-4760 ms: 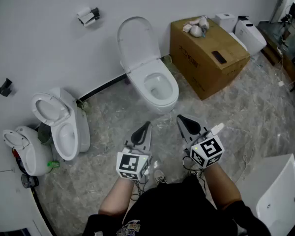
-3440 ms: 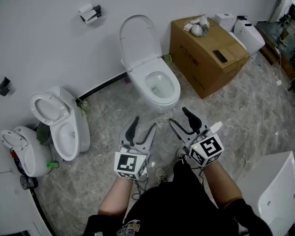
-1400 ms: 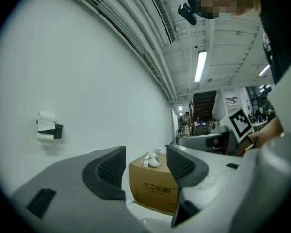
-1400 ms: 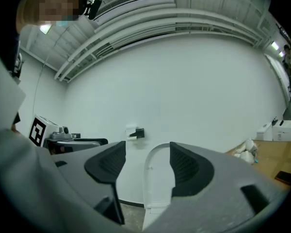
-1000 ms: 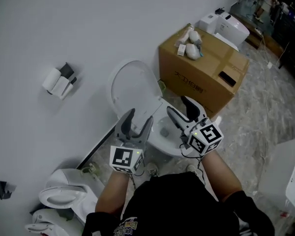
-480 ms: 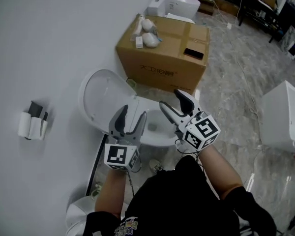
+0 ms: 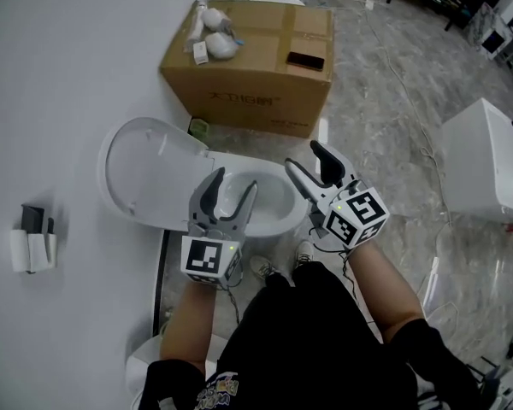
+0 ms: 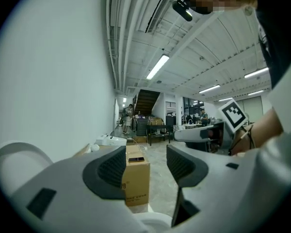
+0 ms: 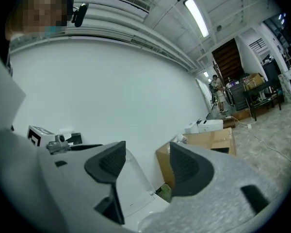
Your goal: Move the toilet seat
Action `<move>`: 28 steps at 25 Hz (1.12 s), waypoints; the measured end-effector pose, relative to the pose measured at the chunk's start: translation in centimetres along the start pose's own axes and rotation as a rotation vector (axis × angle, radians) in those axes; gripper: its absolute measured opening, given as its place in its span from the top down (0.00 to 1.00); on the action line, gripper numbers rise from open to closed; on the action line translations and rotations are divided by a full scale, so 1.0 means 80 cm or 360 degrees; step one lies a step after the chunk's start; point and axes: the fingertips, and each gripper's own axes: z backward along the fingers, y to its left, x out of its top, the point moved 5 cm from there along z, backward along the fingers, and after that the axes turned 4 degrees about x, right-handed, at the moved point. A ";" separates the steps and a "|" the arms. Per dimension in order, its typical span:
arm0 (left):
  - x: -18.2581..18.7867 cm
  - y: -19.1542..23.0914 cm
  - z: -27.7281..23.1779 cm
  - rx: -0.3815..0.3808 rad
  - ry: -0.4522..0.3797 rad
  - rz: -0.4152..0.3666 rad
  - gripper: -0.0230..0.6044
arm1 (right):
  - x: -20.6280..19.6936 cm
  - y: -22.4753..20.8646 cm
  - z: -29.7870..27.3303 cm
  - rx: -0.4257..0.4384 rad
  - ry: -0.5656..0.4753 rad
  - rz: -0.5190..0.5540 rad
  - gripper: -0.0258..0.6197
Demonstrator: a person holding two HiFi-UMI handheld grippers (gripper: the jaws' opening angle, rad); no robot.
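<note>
A white toilet stands against the wall, its seat cover raised and leaning back on the wall. My left gripper hovers over the near rim of the bowl, open and empty. My right gripper hangs open at the bowl's right side, touching nothing. In the left gripper view the open gripper frames the cardboard box, with the raised cover at the left edge. In the right gripper view the open gripper frames the raised cover.
A big cardboard box with small items and a dark phone on top stands just beyond the toilet. A white unit sits on the marble floor at right. A paper holder hangs on the wall at left. Cables cross the floor.
The person has stepped up to the toilet and the view has swung round. Both grippers, first shut and then opened, now hang over the bowl instead of the floor.
</note>
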 end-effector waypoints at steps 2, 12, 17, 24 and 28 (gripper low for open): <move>-0.005 -0.010 -0.015 -0.0004 0.0039 -0.0005 0.58 | -0.008 -0.020 0.003 -0.0008 0.0032 -0.0031 0.52; -0.054 -0.061 -0.063 0.0021 0.0297 -0.0037 0.58 | -0.054 -0.104 0.014 0.0046 0.0151 -0.0171 0.52; -0.097 -0.078 -0.078 0.0014 0.0385 -0.0050 0.58 | -0.104 -0.130 0.015 0.0059 0.0231 -0.0218 0.52; -0.161 -0.089 -0.096 -0.0091 0.0462 -0.0010 0.58 | -0.184 -0.151 0.012 -0.0016 0.0353 -0.0330 0.52; -0.202 -0.081 -0.101 -0.0189 0.0481 -0.0003 0.58 | -0.235 -0.155 0.007 -0.0111 0.0402 -0.0370 0.50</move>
